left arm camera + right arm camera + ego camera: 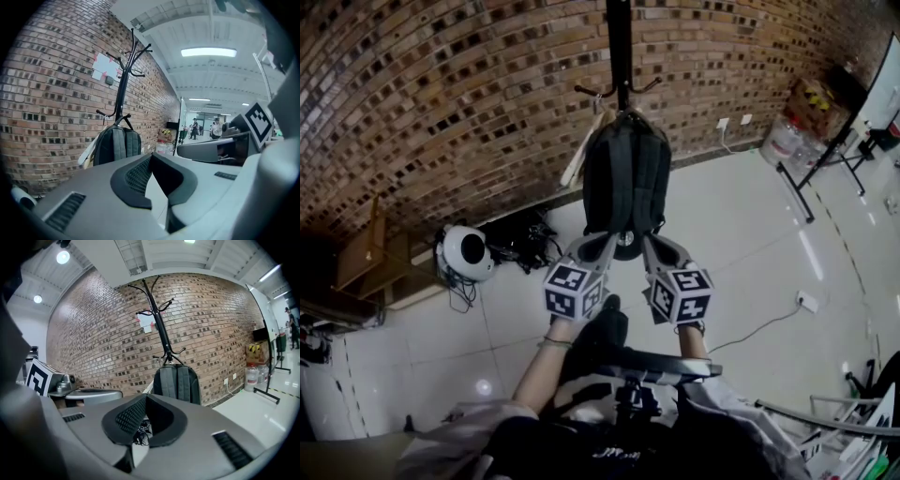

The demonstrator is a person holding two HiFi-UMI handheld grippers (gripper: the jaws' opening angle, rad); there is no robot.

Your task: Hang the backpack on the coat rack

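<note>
A black backpack (pixel 626 178) hangs by its top loop from a lower hook of the black coat rack (pixel 619 47), straps facing me, in front of the brick wall. My left gripper (pixel 607 244) and right gripper (pixel 649 244) are side by side just below the bag's bottom, apart from it, both shut with nothing between the jaws. In the left gripper view the backpack (pixel 115 145) hangs on the coat rack (pixel 123 79) beyond the left gripper (pixel 150 157). In the right gripper view the backpack (pixel 177 383) hangs straight ahead on the coat rack (pixel 157 319), past the right gripper (pixel 145 397).
A pale strip-like item (pixel 577 155) hangs behind the bag. A round white device (pixel 469 251) with tangled cables lies at the wall's foot on the left. Water jugs (pixel 783 141), a whiteboard stand (pixel 825 150) and a floor socket (pixel 806 300) are to the right.
</note>
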